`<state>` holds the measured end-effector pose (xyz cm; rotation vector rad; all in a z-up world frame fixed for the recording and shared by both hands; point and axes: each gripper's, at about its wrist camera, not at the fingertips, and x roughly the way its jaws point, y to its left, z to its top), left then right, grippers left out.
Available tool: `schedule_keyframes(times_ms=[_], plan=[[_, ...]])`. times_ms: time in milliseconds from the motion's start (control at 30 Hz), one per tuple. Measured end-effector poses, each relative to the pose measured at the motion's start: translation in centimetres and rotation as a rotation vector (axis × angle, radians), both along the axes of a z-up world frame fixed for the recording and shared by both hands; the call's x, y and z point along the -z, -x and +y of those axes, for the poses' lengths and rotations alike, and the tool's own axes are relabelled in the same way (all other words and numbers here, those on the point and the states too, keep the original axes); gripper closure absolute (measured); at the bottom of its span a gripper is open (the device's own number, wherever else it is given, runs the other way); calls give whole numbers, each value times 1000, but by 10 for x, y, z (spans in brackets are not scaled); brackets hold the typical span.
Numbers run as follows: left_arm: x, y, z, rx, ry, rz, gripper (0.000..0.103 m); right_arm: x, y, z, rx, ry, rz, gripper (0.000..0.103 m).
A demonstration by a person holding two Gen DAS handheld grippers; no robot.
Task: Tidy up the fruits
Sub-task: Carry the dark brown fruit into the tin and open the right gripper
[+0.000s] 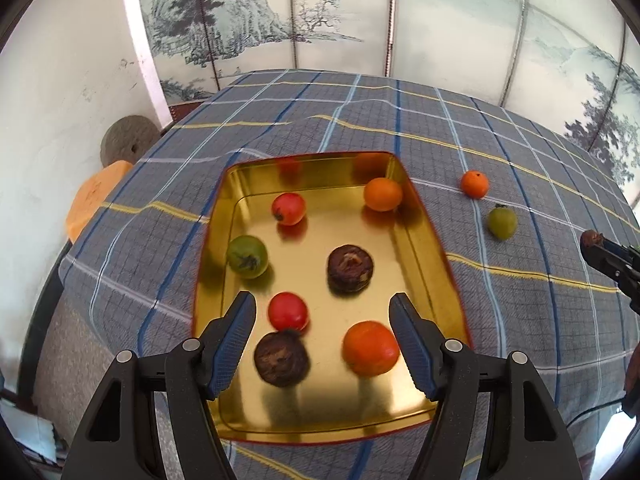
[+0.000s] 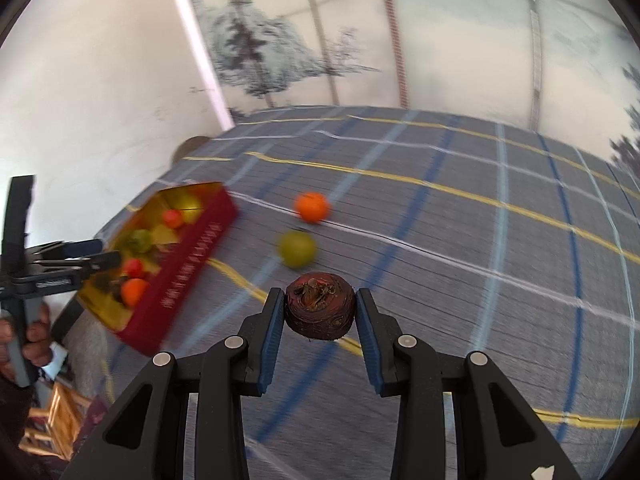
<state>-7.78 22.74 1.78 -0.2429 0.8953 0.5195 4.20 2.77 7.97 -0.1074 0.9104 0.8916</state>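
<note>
A checked tablecloth [image 1: 500,320] lies before a painted landscape screen [image 1: 280,12] and millstone [image 1: 128,138].

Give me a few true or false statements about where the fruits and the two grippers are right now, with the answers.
1. The right gripper is shut on a dark brown fruit. True.
2. The left gripper is clamped on a red fruit. False: its jaws stand open above the gold tray, holding nothing.
3. Two fruits lie on the checked tablecloth outside the tray. True: an orange fruit and a green fruit.
4. The tray holds only orange fruits. False: it holds red, green, orange and dark brown ones.
5. The tray's outer wall is red. True.
</note>
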Motion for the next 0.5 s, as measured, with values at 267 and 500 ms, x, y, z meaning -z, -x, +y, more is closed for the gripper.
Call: schedule_keyframes(times_ms=[267,500], plan=[[3,22,18,-53,0,2,33,-21,33,80,-202,-54,-5,69],[3,36,26,-70,-29,3,33,-10,50,147,-326,-31,12,69]])
